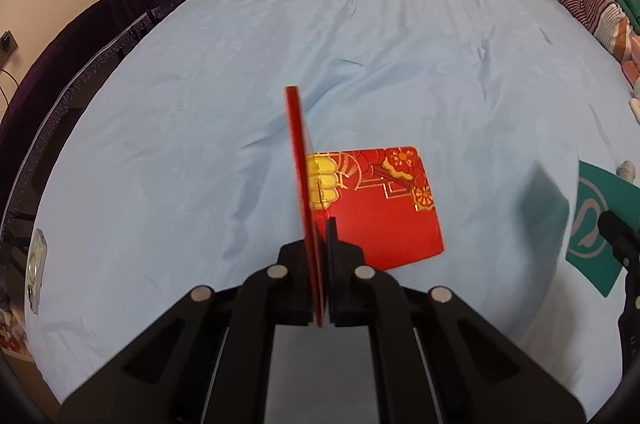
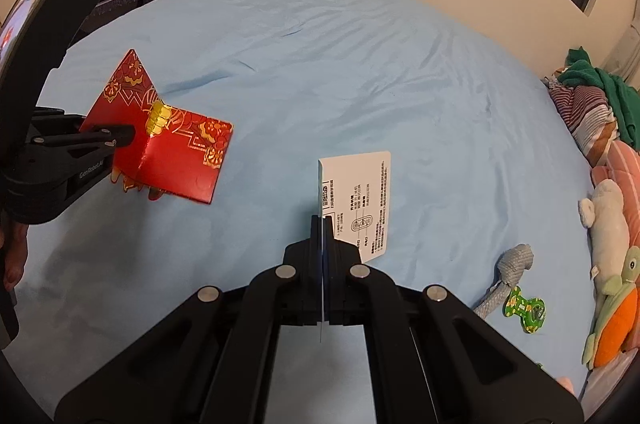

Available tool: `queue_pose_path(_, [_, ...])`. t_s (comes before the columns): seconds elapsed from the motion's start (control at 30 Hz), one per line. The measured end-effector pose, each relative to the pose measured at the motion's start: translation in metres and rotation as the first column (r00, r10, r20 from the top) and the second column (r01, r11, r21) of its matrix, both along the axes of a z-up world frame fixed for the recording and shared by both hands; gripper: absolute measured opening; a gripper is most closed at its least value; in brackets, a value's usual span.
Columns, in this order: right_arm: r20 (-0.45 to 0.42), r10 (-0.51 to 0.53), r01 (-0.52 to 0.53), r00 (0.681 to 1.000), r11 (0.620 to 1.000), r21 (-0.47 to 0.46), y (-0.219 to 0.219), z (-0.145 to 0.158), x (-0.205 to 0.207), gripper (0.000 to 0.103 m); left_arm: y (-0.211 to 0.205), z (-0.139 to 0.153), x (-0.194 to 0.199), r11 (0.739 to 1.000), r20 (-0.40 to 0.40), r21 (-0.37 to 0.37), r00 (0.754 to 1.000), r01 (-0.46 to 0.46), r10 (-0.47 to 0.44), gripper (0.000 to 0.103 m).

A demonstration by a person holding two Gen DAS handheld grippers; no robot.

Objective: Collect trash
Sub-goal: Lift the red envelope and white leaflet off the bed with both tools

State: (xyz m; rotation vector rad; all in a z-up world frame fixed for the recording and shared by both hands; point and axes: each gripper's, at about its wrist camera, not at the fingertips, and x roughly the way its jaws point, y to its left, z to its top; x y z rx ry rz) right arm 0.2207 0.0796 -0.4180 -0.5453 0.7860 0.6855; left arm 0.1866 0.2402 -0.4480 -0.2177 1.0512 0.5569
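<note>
Above the blue bed point(image 2: 320, 44), both grippers are holding trash: the left gripper point(image 1: 320, 224) is pinching one flap of a red card point(image 1: 384, 212), its other flap hanging free, and the right gripper point(image 2: 322, 224) is clamping a white leaflet point(image 2: 360, 196) by its edge. Either thin sheet is likely slipping out if swung fast, the grips being so marginal. "GenRobot.AI" is showing on the left gripper's finger; the leaflet's fine print is staying unreadable.
</note>
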Motion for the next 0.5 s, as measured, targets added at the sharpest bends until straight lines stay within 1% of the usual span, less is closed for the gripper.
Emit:
queue_pose_path(0.2, [0.005,0.051,-0.051,0.999,0.999,0.015,0.003,0.021,-0.032,0.0,-0.01,0.027,-0.046,1.0,0.021,0.011,1.0,-0.014,0.014,0.002])
queue_pose_path(0.3, [0.003,0.093,-0.093,0.996,0.995,0.023,0.01,0.032,-0.052,0.0,-0.015,0.04,-0.072,0.999,0.029,0.028,0.999,-0.028,0.027,0.002])
queue_pose_path(0.37, [0.0,0.127,-0.127,0.992,0.992,0.029,0.014,0.039,-0.069,0.0,-0.018,0.048,-0.089,0.998,0.033,0.038,0.999,-0.043,0.042,0.002])
queue_pose_path(0.5, [-0.012,0.198,-0.197,0.98,0.98,0.04,0.023,0.054,-0.102,0.0,-0.02,0.064,-0.134,0.993,0.036,0.057,0.995,-0.099,0.097,0.002])
